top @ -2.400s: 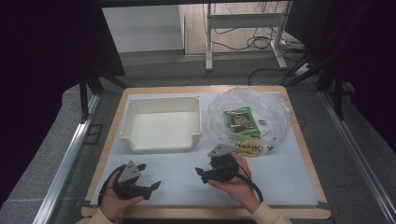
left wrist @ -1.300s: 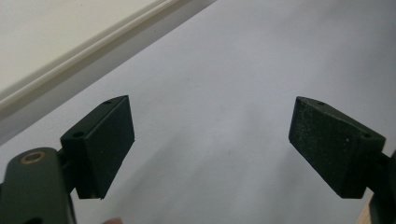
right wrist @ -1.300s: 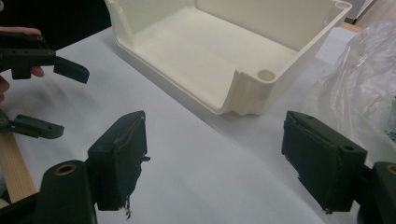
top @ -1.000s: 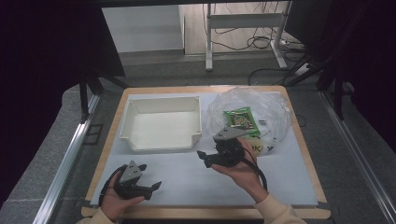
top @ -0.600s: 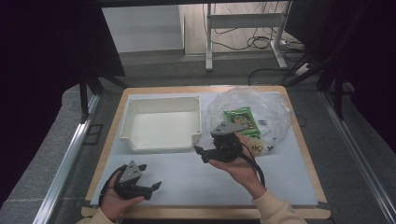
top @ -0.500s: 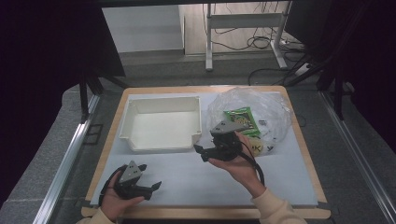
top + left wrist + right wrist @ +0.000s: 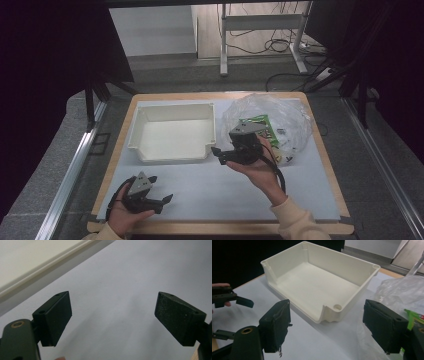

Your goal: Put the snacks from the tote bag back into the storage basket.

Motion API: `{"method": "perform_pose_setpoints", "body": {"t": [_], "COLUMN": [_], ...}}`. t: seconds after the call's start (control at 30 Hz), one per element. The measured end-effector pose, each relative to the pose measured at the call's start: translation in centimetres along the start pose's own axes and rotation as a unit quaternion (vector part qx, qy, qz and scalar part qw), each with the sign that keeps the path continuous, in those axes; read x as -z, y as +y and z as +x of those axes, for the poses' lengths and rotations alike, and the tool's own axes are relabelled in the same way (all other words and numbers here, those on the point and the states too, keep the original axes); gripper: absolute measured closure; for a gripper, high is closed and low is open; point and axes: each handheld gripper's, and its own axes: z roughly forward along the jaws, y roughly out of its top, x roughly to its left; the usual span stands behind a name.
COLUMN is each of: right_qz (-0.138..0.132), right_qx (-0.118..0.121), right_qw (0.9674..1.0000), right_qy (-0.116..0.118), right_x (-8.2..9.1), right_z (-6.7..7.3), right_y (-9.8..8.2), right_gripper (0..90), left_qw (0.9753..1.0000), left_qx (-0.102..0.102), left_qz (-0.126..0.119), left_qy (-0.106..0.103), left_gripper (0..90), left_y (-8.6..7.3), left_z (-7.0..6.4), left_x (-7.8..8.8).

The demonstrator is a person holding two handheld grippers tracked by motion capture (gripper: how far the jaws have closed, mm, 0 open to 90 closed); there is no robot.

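Table (image 7: 200,195): white tray (image 7: 172,132) empty, plastic bag (image 7: 280,122) full.
Right gripper (image 7: 325,325): jaws apart, empty, beside bag.
Left gripper (image 7: 112,315): spread, idle.
Progress: nothing moved yet.

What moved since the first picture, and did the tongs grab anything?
The right tongs moved away from the person, up the table, to the near edge of the clear plastic bag, beside the white tray. Their jaws stand open and hold nothing. The left tongs stayed at the near left of the table, open and empty. The tray and the bag with its green packet lie where they were.
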Motion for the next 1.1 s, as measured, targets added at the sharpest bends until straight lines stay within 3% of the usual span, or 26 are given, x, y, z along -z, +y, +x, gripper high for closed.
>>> {"method": "perform_pose_setpoints", "body": {"t": [0.43,0.67,1.1], "right_qz": [0.002,0.003,0.002], "right_qx": [-0.021,-0.024,-0.041], "right_qw": [0.9996,0.9993,0.9986], "right_qy": [-0.018,-0.029,-0.034], "right_x": [0.4,0.4,0.0], "right_z": [-2.5,-3.2,-5.6], "right_y": [0.8,1.3,1.9], "right_gripper": [22.6,22.4,22.4], "left_qw": [1.0,1.0,1.0], "left_qx": [0.003,0.002,0.001], "left_qz": [0.001,-0.001,0.004], "left_qy": [0.002,0.001,0.002], "left_gripper": [14.3,14.3,14.3], "left_y": [0.0,0.0,0.0], "left_z": [0.0,0.0,-0.1], "left_x": [-0.1,0.0,0.0]}}
